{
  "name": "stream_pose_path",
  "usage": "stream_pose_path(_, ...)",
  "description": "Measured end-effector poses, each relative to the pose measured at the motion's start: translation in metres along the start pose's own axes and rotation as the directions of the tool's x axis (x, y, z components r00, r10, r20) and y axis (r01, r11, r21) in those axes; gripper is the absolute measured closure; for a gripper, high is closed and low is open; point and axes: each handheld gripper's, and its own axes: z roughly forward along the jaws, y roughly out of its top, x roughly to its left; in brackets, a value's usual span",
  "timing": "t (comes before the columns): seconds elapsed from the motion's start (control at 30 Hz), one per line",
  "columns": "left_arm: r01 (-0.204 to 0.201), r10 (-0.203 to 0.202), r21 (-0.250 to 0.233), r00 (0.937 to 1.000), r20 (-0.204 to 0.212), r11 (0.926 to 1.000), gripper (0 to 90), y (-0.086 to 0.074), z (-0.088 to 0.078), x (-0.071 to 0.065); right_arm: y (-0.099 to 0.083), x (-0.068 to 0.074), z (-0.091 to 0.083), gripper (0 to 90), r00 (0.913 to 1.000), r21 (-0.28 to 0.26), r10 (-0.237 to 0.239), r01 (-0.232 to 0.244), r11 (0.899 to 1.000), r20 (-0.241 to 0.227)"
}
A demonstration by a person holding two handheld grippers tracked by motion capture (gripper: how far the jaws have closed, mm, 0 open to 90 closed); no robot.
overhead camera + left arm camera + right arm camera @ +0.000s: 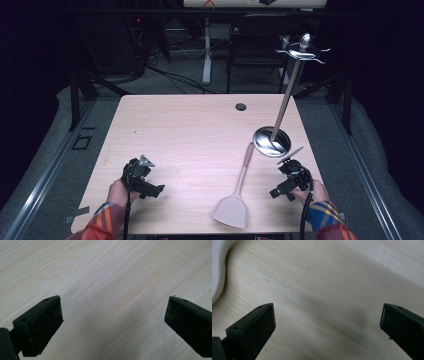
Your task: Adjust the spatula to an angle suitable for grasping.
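— Step in hand? Looks like the very start: nothing gripped, nothing lifted. Left gripper [150,187] low over bare counter [190,130] at the near left, jaws spread wide with plain wood grain between them in the left gripper view. Right gripper [286,187] near the right edge, jaws equally wide, also holding nothing.

— And the thing to be worked on?

— Most likely the spatula [237,192], lying flat between the two grippers, nearer the right one. Blade toward the near edge, handle running away toward the utensil stand [272,141]. Pale edge of the blade [218,270] just visible at the far left of the right gripper view, so close beside that gripper but clear of its jaws.

— Stand itself?

— Round shiny base on the counter just beyond the right gripper, tall pole leaning up to a ring of hooks at the top. Handle tip of the spatula close by the base; touching or not, cannot tell.

— Next move, then?

— Judging from the layout: swing the right gripper left across to the handle, straddle it squarely, close on the narrow shaft rather than the broad blade. Flat, thin handle on a flat counter, so a low approach needed, pads nearly scraping the wood. Care also called for near the stand base, easily nudged.
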Motion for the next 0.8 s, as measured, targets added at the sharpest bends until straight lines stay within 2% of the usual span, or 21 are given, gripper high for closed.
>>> stream_pose_path(0.07,-0.006,0.006,-0.005,1.0000,-0.002,1.0000,1.2,0.001,-0.001,0.000,0.000,0.000,0.000,0.0,0.9999,0.015,-0.010,0.010,1.000,0.012)
stream_pose_path(0.3,-0.005,0.005,-0.001,1.0000,0.000,1.0000,1.2,0.000,-0.001,0.000,0.001,0.003,0.003,0.0,0.9999,0.005,0.008,-0.008,1.000,-0.007)
stream_pose_path(0.33,0.001,-0.001,-0.001,1.0000,-0.001,1.0000,1.2,-0.001,-0.001,0.000,0.001,0.003,0.003,0.0,1.0000,0.014,-0.004,0.004,1.000,0.007)
stream_pose_path(0.37,0.003,-0.003,0.000,1.0000,-0.002,1.0000,1.2,-0.001,-0.001,0.001,0.002,0.004,0.004,0.1,1.0000,0.014,0.001,-0.001,1.000,0.000)
stream_pose_path(0.4,0.000,0.000,0.002,1.0000,-0.002,1.0000,1.3,-0.001,-0.001,0.000,-0.002,0.008,0.011,0.1,0.9962,-0.087,0.081,-0.084,0.993,-0.029)
stream_pose_path(0.53,-0.006,0.006,-0.001,1.0000,-0.006,1.0000,1.3,0.000,-0.001,-0.001,-0.001,0.010,0.011,0.1,0.9966,-0.075,0.079,-0.080,0.994,-0.026)
stream_pose_path(0.57,-0.005,0.005,0.002,1.0000,-0.002,1.0000,1.3,0.000,-0.001,-0.001,0.000,0.009,0.011,0.0,0.9982,-0.073,0.059,-0.060,0.996,-0.012)
stream_pose_path(0.63,-0.008,0.008,0.004,1.0000,-0.001,1.0000,1.3,0.000,0.000,-0.001,0.000,0.010,0.011,0.0,0.9981,-0.065,0.060,-0.061,0.996,-0.014)
stream_pose_path(0.67,-0.007,0.007,0.005,1.0000,-0.001,1.0000,1.3,0.000,0.000,0.000,0.008,0.005,0.001,0.0,0.9977,0.088,-0.068,0.067,0.994,0.005)
stream_pose_path(0.7,-0.007,0.007,0.005,1.0000,-0.001,1.0000,1.3,0.000,0.000,0.000,0.008,0.005,0.001,0.0,0.9977,0.088,-0.068,0.067,0.994,0.005)
stream_pose_path(0.73,-0.008,0.008,0.008,1.0000,0.002,0.9999,1.3,0.000,0.000,0.000,0.006,0.011,0.008,0.0,0.9998,0.000,0.005,-0.005,1.000,-0.018)
stream_pose_path(0.77,-0.007,0.007,0.005,1.0000,-0.001,1.0000,1.3,0.000,0.000,0.000,0.005,0.014,0.012,0.0,0.9991,-0.041,0.032,-0.033,0.999,-0.026)
stream_pose_path(0.8,-0.007,0.007,0.006,1.0000,-0.001,1.0000,1.3,0.000,0.001,0.000,0.007,0.014,0.010,0.0,0.9994,-0.013,0.010,-0.010,1.000,-0.034)
